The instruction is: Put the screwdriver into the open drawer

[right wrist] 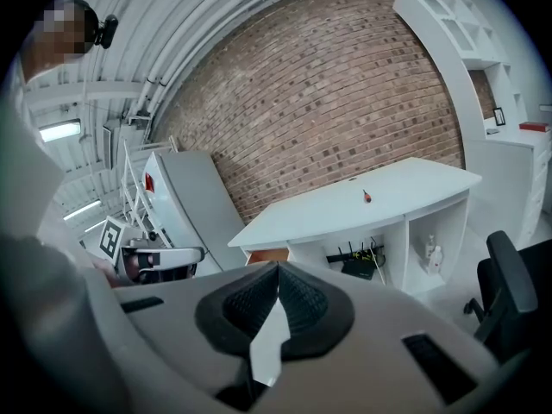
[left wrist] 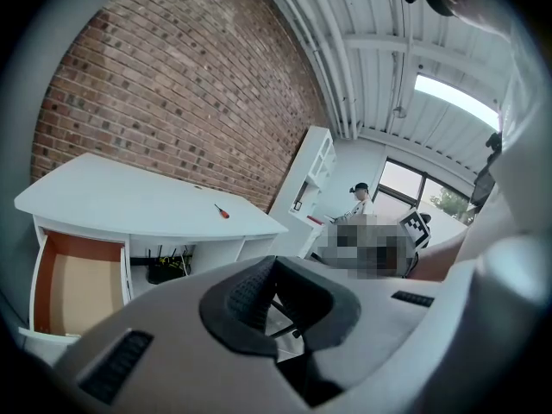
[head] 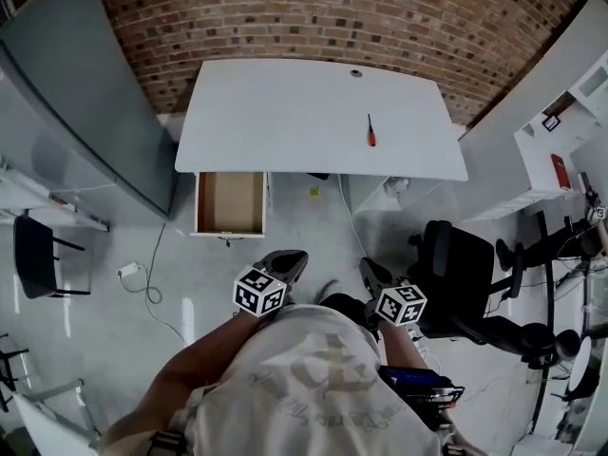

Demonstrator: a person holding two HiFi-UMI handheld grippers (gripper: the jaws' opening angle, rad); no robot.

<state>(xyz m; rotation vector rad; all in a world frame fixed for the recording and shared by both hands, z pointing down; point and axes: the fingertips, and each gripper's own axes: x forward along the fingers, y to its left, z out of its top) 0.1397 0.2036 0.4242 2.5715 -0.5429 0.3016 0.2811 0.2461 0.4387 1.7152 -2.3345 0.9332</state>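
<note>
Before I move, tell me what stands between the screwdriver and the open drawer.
Nothing visible does. The screwdriver lies alone on the white desk. The drawer stands open under the desk's near left end, with only bare desktop between them.

The left tool (left wrist: 274, 264) is pinched shut, empty; screwdriver (left wrist: 222, 211) lying on the white surface (left wrist: 129, 205), open drawer (left wrist: 78, 291) under its left end.
</note>
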